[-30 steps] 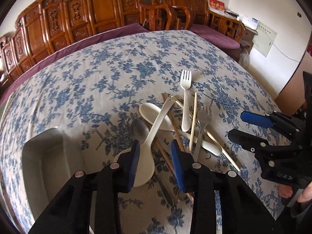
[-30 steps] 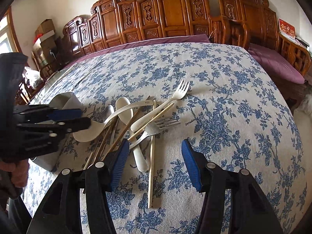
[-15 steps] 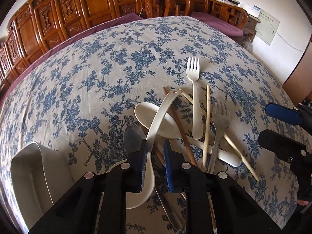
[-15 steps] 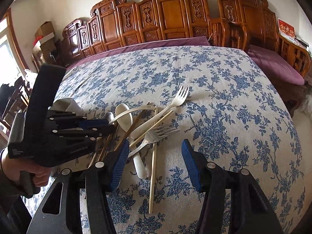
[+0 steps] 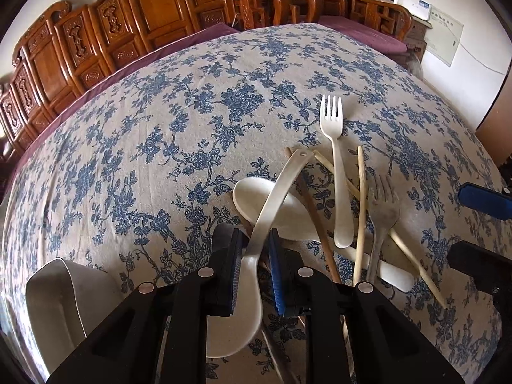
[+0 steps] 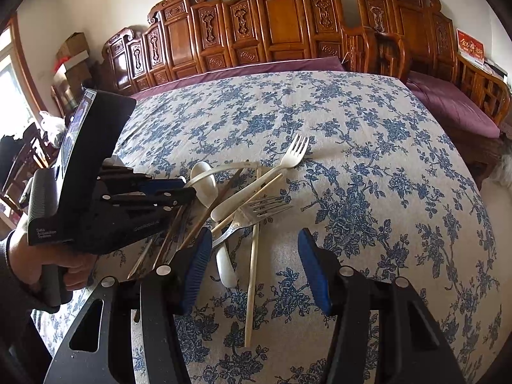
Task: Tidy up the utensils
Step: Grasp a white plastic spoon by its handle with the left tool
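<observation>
My left gripper (image 5: 255, 267) is clamped on the long handle of a white ladle-shaped spoon (image 5: 272, 198), whose bowl sits under my fingers and whose handle crosses a second white spoon (image 5: 278, 214). My right gripper (image 6: 254, 272) hangs wide apart over the floral tablecloth (image 6: 368, 166), holding nothing. Between them the pile lies tangled: a white plastic fork (image 5: 334, 160), a metal fork (image 5: 382, 211) and several chopsticks (image 5: 360, 211), overlapping one another. A pale tray (image 5: 64, 291) rests just left of my left gripper, near the table edge.
</observation>
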A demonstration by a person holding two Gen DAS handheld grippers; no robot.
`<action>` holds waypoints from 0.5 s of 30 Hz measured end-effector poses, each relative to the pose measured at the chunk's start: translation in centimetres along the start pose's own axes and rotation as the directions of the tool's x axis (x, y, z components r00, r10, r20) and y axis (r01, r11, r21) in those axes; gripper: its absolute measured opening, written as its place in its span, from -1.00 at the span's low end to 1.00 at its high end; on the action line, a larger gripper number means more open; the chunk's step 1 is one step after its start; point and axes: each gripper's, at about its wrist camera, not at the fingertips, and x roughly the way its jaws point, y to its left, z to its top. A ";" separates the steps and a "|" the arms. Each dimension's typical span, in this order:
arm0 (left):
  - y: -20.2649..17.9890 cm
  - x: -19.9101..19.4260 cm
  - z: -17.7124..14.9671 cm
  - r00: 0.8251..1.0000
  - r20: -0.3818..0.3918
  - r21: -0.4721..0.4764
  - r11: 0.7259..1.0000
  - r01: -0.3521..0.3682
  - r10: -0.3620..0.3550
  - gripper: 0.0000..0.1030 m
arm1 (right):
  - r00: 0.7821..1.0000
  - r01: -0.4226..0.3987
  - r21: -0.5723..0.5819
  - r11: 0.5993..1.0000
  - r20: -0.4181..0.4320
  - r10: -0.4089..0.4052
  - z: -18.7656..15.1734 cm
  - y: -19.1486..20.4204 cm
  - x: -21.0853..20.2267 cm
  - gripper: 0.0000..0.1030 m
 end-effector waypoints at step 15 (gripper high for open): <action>1.3 -8.1 -4.3 0.993 0.091 -0.094 0.992 0.078 -0.070 -0.94 | 0.997 -0.072 -0.016 0.997 -0.029 0.071 -0.5 2.1 1.1 -0.14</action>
